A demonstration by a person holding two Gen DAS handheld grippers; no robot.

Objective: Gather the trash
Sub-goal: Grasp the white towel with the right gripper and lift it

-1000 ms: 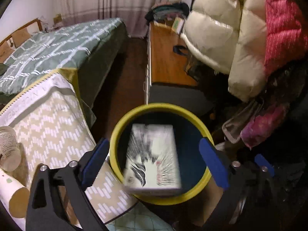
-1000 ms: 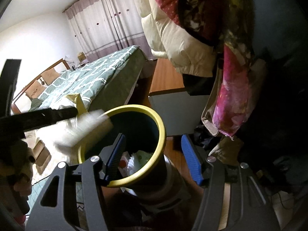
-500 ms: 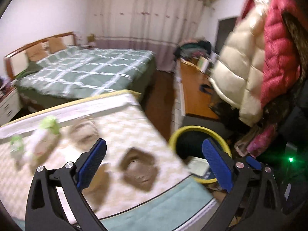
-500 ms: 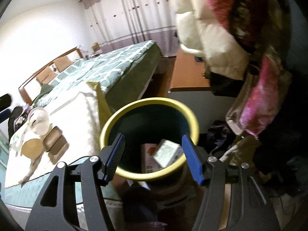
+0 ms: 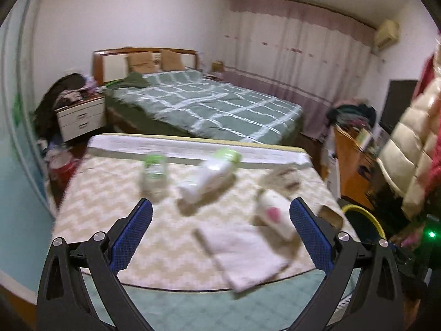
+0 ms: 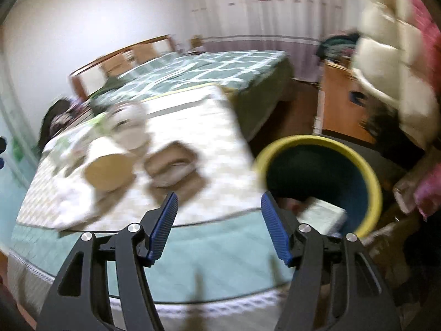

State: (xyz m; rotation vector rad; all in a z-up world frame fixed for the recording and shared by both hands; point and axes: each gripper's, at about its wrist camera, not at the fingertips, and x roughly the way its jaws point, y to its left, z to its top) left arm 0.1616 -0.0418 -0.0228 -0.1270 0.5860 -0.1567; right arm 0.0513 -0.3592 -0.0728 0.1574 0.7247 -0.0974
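My left gripper [image 5: 220,234] is open and empty above the near edge of the table [image 5: 115,220]. On the table lie a white cloth [image 5: 239,251], a paper cup on its side [image 5: 275,215], a white bottle with a green cap [image 5: 212,173] and a clear green-capped bottle [image 5: 154,173]. My right gripper [image 6: 219,223] is open and empty between the table and the yellow-rimmed bin [image 6: 366,171]. A white box [image 6: 322,215] lies inside the bin. A paper cup [image 6: 107,165], a brown tray [image 6: 171,165] and a clear cup [image 6: 129,127] lie on the table.
The bin [image 5: 369,218] stands at the table's right end. A bed with a green checked cover [image 5: 206,104] is behind the table. A wooden desk [image 5: 350,160] and hanging padded coats [image 5: 408,143] are on the right. A nightstand [image 5: 80,118] stands at the far left.
The left gripper swung from over the bin, where the white box dropped in, left to the table. The right gripper also turned left toward the table. Both views are blurred by motion.
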